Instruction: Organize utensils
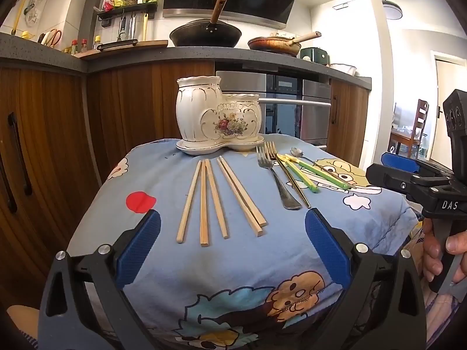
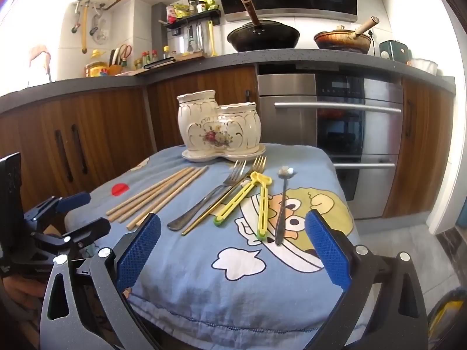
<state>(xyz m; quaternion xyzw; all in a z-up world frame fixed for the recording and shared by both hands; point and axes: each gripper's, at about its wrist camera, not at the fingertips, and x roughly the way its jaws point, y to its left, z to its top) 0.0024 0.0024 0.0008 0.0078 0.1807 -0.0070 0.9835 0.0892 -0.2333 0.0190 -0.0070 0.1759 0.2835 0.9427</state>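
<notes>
A white floral ceramic utensil holder with two cups stands on its tray at the far edge of the cloth-covered table. Several wooden chopsticks lie in front of it. To their right lie a silver fork, a gold fork, yellow-green clips and a small spoon. My left gripper is open and empty, just short of the chopsticks' near ends. My right gripper is open and empty, in front of the forks and clips.
The table wears a blue cartoon cloth. Behind it are wooden cabinets, a steel oven and a counter with a black wok. The right gripper shows at the right of the left wrist view.
</notes>
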